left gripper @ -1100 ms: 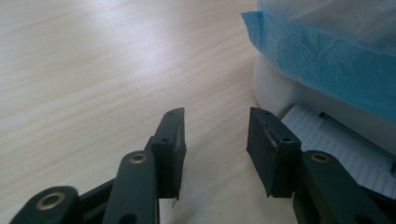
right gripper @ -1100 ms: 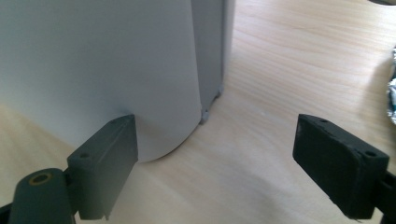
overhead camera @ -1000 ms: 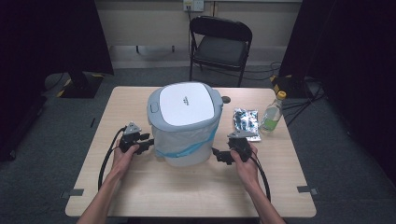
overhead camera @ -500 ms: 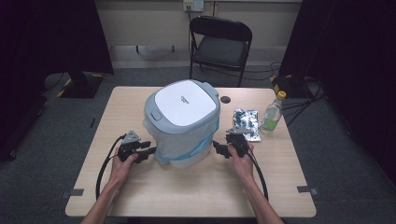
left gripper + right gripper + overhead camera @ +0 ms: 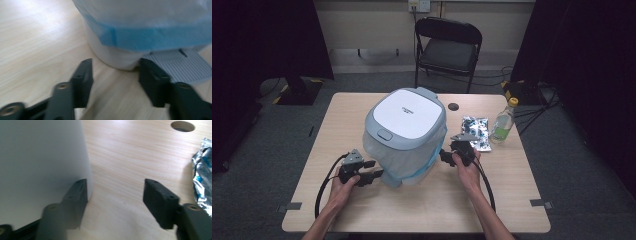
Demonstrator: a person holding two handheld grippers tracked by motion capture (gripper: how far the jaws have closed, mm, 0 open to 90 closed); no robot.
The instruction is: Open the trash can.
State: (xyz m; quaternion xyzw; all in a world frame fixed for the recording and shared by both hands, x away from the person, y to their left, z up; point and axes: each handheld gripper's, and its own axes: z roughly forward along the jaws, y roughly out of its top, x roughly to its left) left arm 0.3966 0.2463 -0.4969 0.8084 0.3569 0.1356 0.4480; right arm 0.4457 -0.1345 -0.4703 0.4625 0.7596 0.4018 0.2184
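1. Since the earlier frames, the white bin has tipped further toward the person and slid nearer the table's front edge, and both hands have drawn back with it; it now leans with its lid facing up and away.

2. Seen from above, the left gripper sits at the bin's lower left flank. In the left gripper view its jaws stand wide with nothing between them; the bin's rounded base lies just ahead of the gap, and the blue-edged liner hangs above it. The ribbed pedal shows just beyond the jaw on the right of that view.

3. At the bin's right flank sits the right gripper. Its jaws are also wide and hold nothing; the bin wall touches or nearly touches the jaw on the left of its view, with bare wood between the two jaws.

4. The step in hand appears to be shifting or tilting the bin by pushing with both grippers rather than clamping it.

5. The next move likely calls for even pressure from both sides, since the smooth wall could slip off an open jaw and the bin could topple.

6. Beyond the right gripper's outer jaw lie a crumpled foil packet and a bottle, near enough to be nudged. A folding chair stands behind the table, well apart.
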